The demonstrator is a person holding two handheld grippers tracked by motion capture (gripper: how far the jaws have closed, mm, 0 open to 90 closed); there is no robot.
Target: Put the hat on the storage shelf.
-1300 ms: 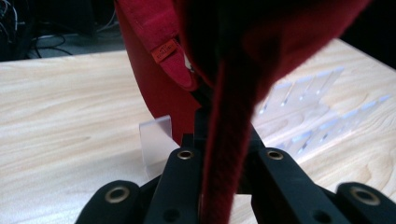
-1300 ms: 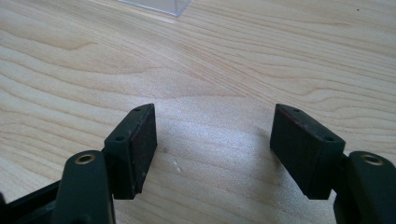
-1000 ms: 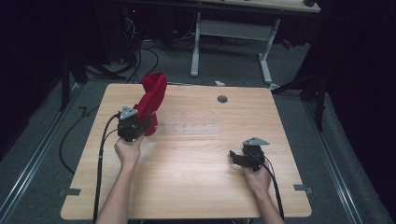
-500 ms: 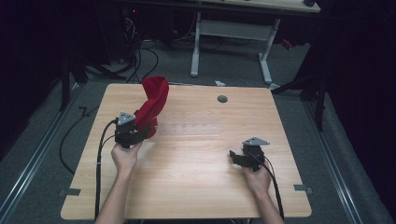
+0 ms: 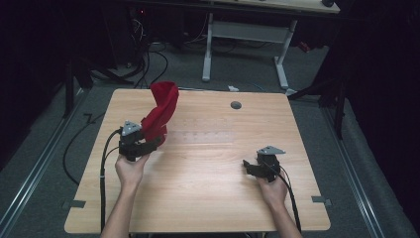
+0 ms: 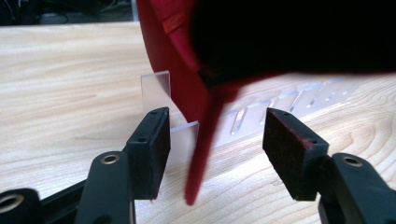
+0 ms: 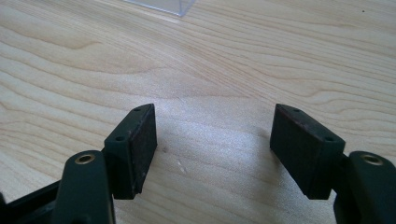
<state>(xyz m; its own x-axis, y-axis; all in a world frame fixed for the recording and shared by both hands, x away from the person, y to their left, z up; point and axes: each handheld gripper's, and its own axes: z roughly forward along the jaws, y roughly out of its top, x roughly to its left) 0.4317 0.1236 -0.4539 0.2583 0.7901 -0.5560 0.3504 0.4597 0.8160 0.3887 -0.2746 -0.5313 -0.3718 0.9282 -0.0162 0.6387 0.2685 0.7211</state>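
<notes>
The left hand-held gripper [image 6: 212,154] had just been opening, jaws apart, with the red cloth [image 6: 201,140] hanging loose between them, draped on a clear rack [image 6: 161,88] just ahead. It could slip off as support went. The high view showed the right hand-held gripper [image 5: 257,168] wide and empty on the bench [image 5: 208,198]; the left gripper view showed the rack's slots.

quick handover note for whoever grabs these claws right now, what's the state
Left claw: its jaws have just been opening and stand apart; an edge of the red cloth hangs between them, pressed by neither pad.
Right claw: open, nothing between the jaws, low over bare table at the right.
Cloth: draped over a clear plastic stand at the table's left, standing tall.
Done: cloth let go on the stand.
Left: probably back the left claw clear without snagging the hanging edge.
</notes>
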